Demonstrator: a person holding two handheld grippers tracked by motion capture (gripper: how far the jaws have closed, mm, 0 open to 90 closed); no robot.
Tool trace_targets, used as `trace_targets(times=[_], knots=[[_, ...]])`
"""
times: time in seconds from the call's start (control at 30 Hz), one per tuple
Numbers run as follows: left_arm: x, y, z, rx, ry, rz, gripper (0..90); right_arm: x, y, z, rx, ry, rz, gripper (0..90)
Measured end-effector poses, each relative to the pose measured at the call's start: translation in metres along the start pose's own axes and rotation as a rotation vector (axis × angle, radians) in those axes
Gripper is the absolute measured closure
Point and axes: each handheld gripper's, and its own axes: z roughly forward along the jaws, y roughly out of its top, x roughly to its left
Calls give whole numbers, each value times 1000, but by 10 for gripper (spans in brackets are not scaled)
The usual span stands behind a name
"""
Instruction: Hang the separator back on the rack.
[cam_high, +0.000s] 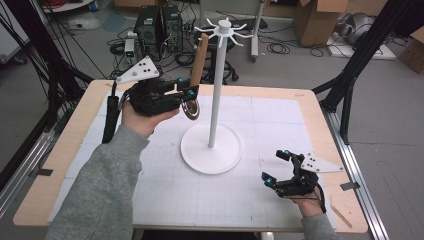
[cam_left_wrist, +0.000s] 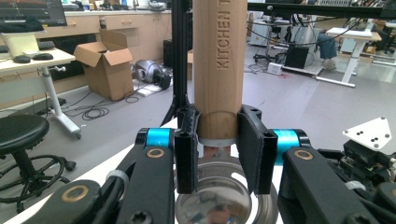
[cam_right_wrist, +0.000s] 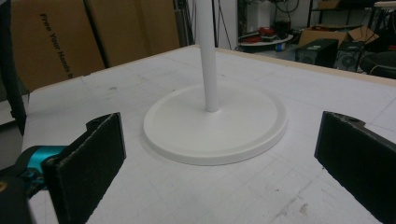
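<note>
Black pads of the right gripper (cam_high: 280, 167) stand wide apart, holding nothing, near the table's (cam_high: 280, 102) front right corner. Farther back, the left gripper (cam_high: 189, 88) clamps a wooden-handled utensil (cam_high: 198, 60) upright beside the white stand (cam_high: 212, 148); its metal end is partly hidden.

The utensil's handle (cam_left_wrist: 219, 70) is showing smooth matt wood, its bowl (cam_left_wrist: 219, 205) gleaming as polished metal; the stand (cam_right_wrist: 215, 123) is looking matt white.

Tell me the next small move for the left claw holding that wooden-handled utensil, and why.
Probably lift it toward the stand's hooks. The left claw is shut on the utensil's wooden handle, upright, with its top near the hooks but not hung. The right claw rests open on the table.
</note>
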Motion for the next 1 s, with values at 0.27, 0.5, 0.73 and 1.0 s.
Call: trace_targets(times=[0.27,0.5,0.73,1.0], knots=[[0,-1,5,0,10,-8,691,0,-1,-4,-3,-5,-5,10],[-1,-2,9,-2,1,-6,679,1,-2,-9,-5,-17,5,10],[0,-5,10,15,-4,3,497,0,-3,-11,-2,-22,5,10],[2,-13,7,37,-40,48,272,1,-4,-9,5,-14,5,10]])
